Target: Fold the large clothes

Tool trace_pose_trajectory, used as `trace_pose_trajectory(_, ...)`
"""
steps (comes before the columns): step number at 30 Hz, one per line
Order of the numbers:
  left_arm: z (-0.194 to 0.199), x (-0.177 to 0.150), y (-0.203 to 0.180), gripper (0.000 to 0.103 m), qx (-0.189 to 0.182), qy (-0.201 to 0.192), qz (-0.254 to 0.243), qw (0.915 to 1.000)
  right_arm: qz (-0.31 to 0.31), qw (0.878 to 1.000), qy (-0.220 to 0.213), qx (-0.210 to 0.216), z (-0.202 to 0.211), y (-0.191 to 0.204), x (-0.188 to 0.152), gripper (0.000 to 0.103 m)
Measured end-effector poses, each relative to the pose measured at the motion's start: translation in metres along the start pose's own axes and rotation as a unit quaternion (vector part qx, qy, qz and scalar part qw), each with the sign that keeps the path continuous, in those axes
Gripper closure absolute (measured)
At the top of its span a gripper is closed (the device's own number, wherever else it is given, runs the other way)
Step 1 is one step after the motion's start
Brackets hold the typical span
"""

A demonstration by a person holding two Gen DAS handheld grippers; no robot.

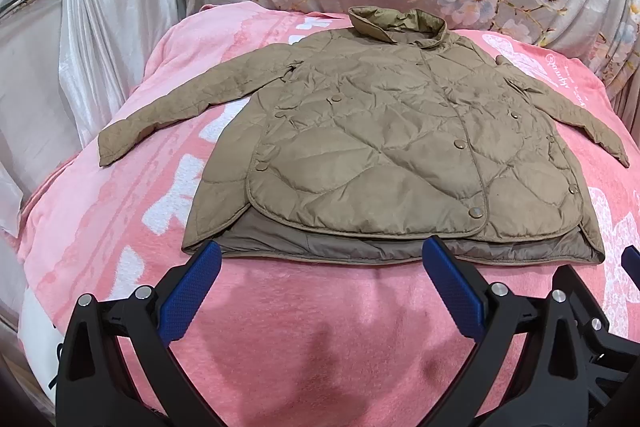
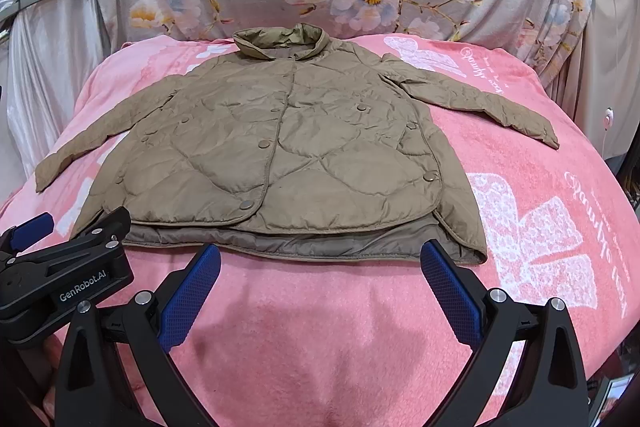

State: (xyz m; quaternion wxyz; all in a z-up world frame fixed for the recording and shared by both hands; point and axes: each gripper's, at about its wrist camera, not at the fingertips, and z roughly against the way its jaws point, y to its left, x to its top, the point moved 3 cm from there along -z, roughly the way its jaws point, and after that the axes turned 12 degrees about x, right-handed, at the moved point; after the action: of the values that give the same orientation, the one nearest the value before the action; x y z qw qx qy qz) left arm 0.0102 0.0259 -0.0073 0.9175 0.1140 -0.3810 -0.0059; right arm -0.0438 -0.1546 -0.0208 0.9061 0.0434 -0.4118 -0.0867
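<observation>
Below the jacket (image 1: 384, 147) hem, both grippers (image 1: 320, 251) (image 2: 320, 253) hover open over bare blanket (image 1: 320, 327).

Black gripper (image 2: 320, 267) frames, blue textured jaws, silver screws, "GenRobot.AI" marking

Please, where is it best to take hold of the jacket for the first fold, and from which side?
Probably the left sleeve at its cuff, approached by the left tool from the outer side. The sleeve lies flat and spread away from the jacket body, with free blanket around its end.
</observation>
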Motion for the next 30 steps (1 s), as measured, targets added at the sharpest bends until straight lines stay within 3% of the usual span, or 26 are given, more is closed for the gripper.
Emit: trace_pose_trajectory(30, 0.0016, 0.0027, 0.0063, 0.005, -0.001, 0.001, 0.000, 1.0000, -0.004, 1.000, 0.005, 0.001, -0.0043, 0.0015, -0.0030, 0.005)
